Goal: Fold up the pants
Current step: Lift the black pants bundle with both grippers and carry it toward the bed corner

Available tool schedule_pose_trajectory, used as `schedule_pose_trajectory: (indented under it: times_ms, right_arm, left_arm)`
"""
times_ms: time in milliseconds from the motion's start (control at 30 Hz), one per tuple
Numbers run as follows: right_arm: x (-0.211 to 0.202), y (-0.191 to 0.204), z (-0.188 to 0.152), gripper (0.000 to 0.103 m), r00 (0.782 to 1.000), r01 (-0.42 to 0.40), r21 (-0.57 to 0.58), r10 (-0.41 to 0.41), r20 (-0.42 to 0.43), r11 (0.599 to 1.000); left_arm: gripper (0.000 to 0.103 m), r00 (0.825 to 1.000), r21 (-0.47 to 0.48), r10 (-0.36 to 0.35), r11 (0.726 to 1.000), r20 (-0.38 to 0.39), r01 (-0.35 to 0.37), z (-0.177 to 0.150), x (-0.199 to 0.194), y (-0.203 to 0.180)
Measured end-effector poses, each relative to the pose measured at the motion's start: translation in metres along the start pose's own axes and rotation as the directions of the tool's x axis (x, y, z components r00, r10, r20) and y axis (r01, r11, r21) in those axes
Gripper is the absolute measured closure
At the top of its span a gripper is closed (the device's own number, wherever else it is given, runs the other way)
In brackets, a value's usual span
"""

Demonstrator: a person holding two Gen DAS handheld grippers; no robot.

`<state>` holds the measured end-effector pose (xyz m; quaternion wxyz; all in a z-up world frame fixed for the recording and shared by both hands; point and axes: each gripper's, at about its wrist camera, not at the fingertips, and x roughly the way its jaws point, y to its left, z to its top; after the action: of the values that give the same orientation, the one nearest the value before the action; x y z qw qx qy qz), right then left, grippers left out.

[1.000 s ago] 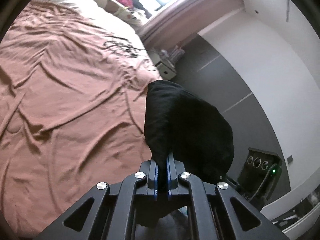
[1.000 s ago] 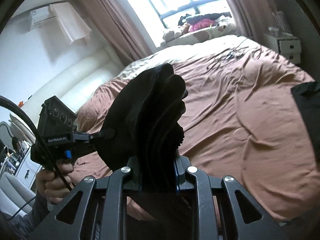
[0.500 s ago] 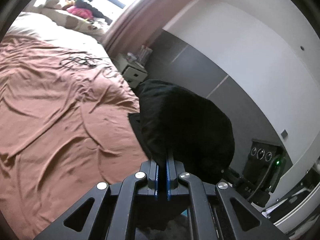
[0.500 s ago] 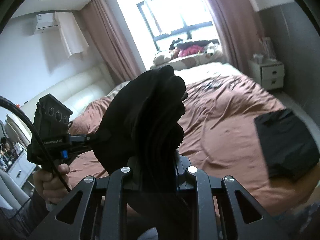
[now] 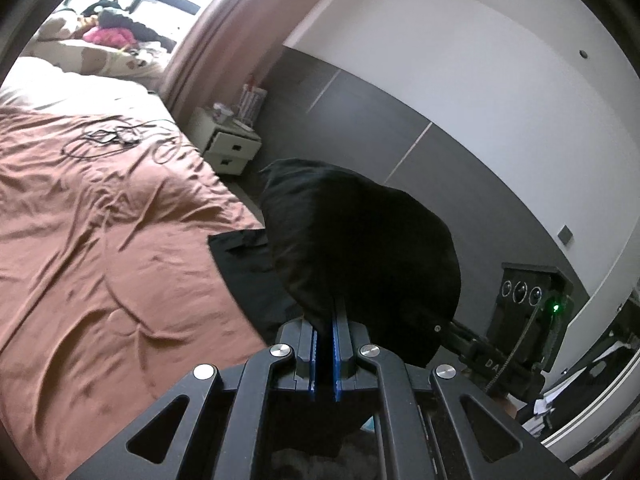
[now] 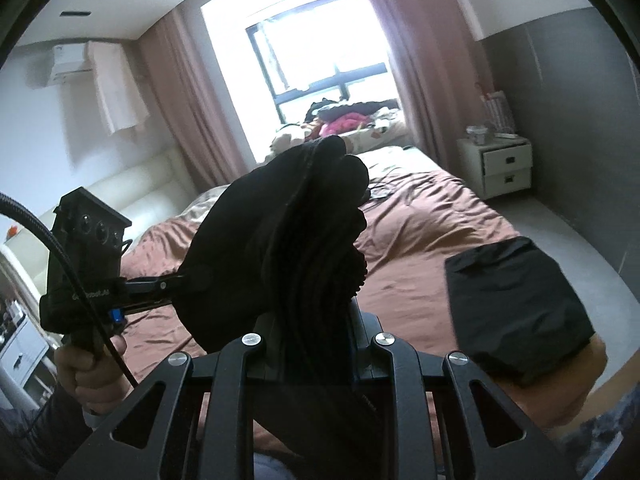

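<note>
Black cloth fills the middle of both wrist views, as it did a second ago, but the room behind it has swung. In the left view the rust-brown bedspread (image 5: 100,240) has slid toward nine o'clock, and the grey wall panel (image 5: 360,120) and white bedside cabinet (image 5: 228,148) now show at twelve. In the right view a folded black garment (image 6: 516,304), a sliver at the edge before, lies fully in sight at four o'clock on the bed's near corner. We see the same piece at the centre of the left view, half hidden. The black pants (image 5: 360,256) rise straight ahead of our left gripper (image 5: 325,320), bulging toward one o'clock; its blue-edged pads are pressed together on a thin fold. Our right gripper (image 6: 316,320) is clamped on a thicker, pleated bunch of the pants, which stands up toward twelve. At nine o'clock in the right view, a bare hand (image 6: 96,376) holds the left gripper's handle.
</note>
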<state>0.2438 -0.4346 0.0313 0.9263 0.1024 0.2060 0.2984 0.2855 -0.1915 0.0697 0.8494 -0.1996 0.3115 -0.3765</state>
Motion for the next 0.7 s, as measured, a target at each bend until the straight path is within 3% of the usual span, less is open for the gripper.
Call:
schedule_pose_trajectory:
  times_ms: [367, 700]
  right_arm:
    - [-0.001, -0.003, 0.006, 0.084, 0.992, 0.119, -0.013, -0.118, 0.034, 0.993]
    - [0.006, -0.005, 0.015, 0.084, 0.979, 0.201, -0.034, -0.201, -0.023, 0.979]
  left_arm:
    - [0.097, 0.995, 0.027, -0.094, 0.995, -0.039, 0.095, 0.027, 0.081, -0.014]
    - [0.097, 0.98, -0.021, -0.168, 0.986, -0.108, 0.167, 0.024, 0.158, -0.009]
